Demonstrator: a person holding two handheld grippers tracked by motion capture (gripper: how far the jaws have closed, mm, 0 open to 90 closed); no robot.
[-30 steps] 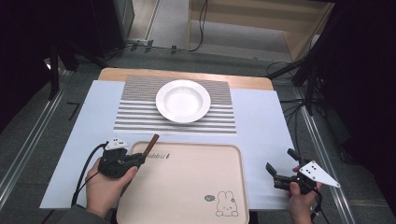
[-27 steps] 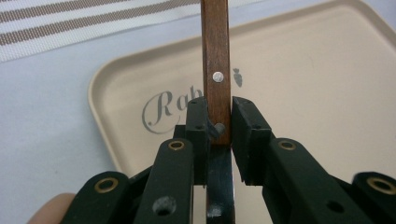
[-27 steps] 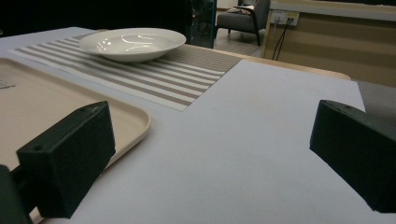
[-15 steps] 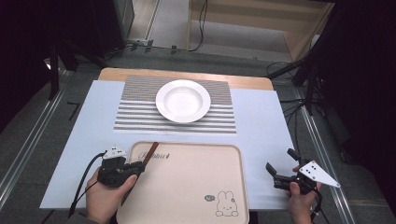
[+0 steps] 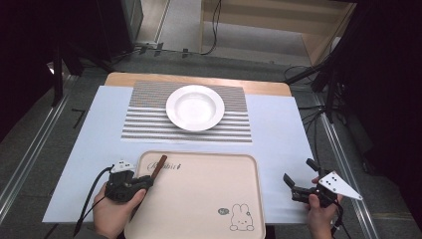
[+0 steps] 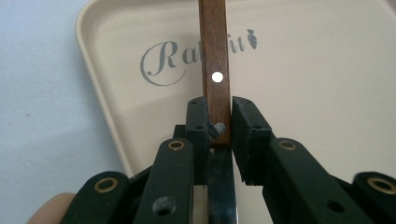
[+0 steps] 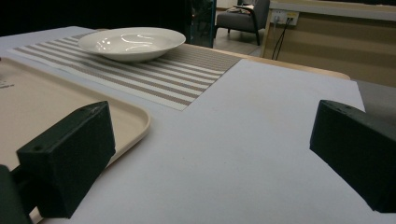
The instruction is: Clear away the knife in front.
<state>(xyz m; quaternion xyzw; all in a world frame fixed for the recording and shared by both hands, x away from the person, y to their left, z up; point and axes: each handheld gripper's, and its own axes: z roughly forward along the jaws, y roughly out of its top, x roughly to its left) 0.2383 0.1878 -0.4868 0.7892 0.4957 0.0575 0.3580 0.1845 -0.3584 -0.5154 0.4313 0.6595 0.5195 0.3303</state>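
High view: left gripper [image 5: 149,180] clamped on wooden-handled knife [image 5: 158,165] over beige tray [image 5: 209,199]; right gripper [image 5: 298,175] spread wide, low over white sheet [image 5: 278,129].

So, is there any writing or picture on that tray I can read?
"Rabbit" in grey script with a small carrot sign, on the tray; the knife handle covers its middle letters.
Small grey oval beside the rabbit drawing: too small to read.

The knife [image 6: 215,77] has a brown wooden handle with a bright rivet and a steel blade. It is held clear above the near-left corner of the beige tray [image 5: 199,199], handle pointing away.
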